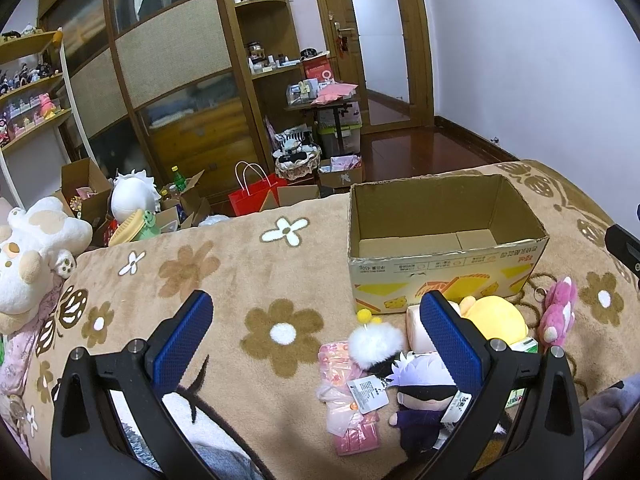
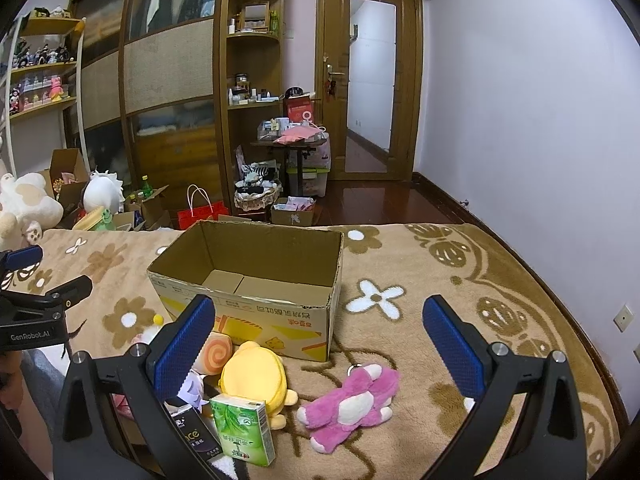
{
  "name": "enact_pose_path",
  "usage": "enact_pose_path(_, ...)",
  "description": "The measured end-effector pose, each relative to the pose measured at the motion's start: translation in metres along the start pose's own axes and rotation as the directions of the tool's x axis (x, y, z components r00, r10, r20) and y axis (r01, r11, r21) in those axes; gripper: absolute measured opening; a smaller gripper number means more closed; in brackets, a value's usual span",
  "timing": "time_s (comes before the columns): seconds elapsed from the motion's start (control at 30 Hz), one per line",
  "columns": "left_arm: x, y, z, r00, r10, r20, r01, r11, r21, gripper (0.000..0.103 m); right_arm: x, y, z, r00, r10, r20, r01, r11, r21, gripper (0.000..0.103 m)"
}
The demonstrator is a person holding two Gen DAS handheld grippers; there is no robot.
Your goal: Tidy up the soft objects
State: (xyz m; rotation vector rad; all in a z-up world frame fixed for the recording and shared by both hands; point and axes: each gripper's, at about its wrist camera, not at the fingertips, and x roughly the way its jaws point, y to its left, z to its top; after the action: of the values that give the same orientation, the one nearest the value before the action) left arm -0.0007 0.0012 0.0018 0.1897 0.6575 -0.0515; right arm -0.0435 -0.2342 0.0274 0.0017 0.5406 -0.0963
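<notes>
An empty cardboard box stands on the flowered blanket. In front of it lie soft toys: a yellow plush, a pink plush, a swirl-roll plush, a white-haired doll in purple and a white pompom. A pink plastic packet and a green tissue pack lie among them. My left gripper is open above the blanket, left of the toys. My right gripper is open above the pink plush.
A large white plush sits at the blanket's left edge. Beyond the bed are boxes, a red bag, a wardrobe and shelves. A dark box lies beside the tissue pack. The left gripper's body shows at the left in the right wrist view.
</notes>
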Motion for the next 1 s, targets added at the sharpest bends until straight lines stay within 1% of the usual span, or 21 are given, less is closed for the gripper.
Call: enact_pose_path(1.0,-0.001,0.0008,-0.002,1.0,-0.003,-0.01,0.003,1.0,0.005,0.102,0.0,0.0018,-0.0003,1.0,-0.002,-0.006,0.002,1.0,-0.002,0.103)
